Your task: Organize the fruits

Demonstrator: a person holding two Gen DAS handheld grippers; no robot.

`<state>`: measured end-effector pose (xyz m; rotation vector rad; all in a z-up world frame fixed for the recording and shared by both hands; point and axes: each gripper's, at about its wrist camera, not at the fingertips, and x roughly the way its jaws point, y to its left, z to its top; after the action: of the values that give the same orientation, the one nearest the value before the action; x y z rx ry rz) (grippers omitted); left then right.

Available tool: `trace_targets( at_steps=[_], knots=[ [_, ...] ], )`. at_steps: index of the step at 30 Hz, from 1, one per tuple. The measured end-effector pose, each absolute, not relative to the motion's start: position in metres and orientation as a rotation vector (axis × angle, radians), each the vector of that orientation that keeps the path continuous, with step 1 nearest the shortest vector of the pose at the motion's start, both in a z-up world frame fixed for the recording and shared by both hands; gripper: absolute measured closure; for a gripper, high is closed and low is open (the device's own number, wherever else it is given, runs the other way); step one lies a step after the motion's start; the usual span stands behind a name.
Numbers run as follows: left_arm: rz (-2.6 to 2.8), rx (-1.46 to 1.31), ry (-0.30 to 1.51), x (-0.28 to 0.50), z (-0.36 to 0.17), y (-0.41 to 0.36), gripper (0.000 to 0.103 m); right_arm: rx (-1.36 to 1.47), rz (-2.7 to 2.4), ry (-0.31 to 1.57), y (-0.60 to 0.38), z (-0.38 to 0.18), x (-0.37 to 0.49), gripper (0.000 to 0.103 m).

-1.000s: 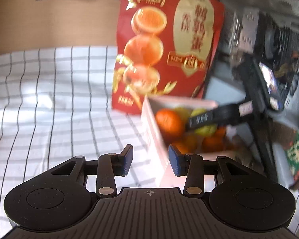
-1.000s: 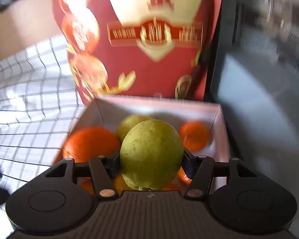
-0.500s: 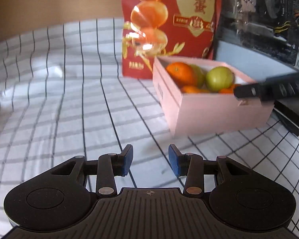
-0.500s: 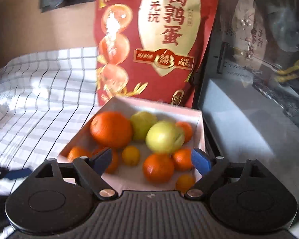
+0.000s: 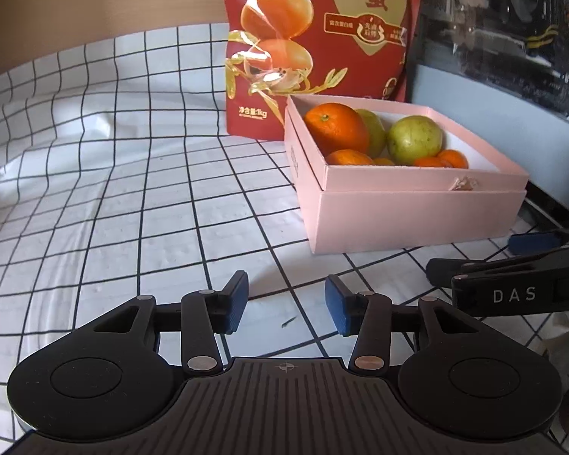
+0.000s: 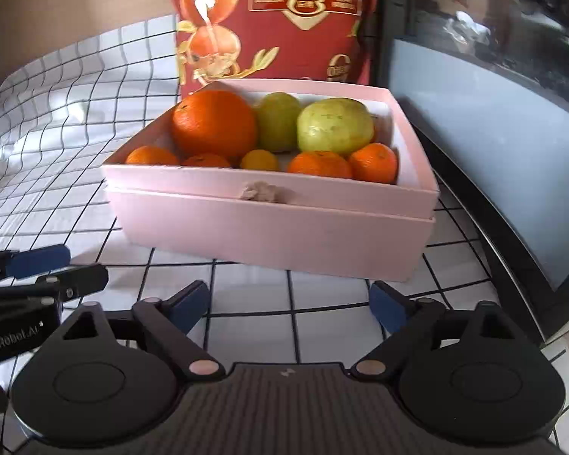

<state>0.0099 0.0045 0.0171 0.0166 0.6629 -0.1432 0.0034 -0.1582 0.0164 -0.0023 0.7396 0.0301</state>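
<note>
Both tools were seen low over the checked cloth (image 5: 132, 197) in front of the pink box (image 6: 269, 231), the left gripper (image 5: 284, 305) with jaws opening and nothing between them, the right gripper (image 6: 290, 303) with jaws opening wide, likewise empty. With no loose fruit noted on the cloth, the step in hand was judged to be a retreat from the box, best done by keeping both tools clear of its front wall so that nothing inside is jolted. The box, standing before a red bag (image 5: 315, 38), was found holding a large orange (image 6: 214, 123), two green fruits (image 6: 335, 125) and several small oranges (image 6: 373, 161) along the front.
</note>
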Motion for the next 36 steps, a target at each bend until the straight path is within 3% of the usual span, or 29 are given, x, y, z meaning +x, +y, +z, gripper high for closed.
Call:
trace_targets(
  at_steps=[36],
  knots=[
    [-0.122,0.023,0.664,0.0154,0.0163,0.0003,0.049,0.014,-0.011,0.695,-0.1592,0.0131,-0.0007,0.000]
  ],
)
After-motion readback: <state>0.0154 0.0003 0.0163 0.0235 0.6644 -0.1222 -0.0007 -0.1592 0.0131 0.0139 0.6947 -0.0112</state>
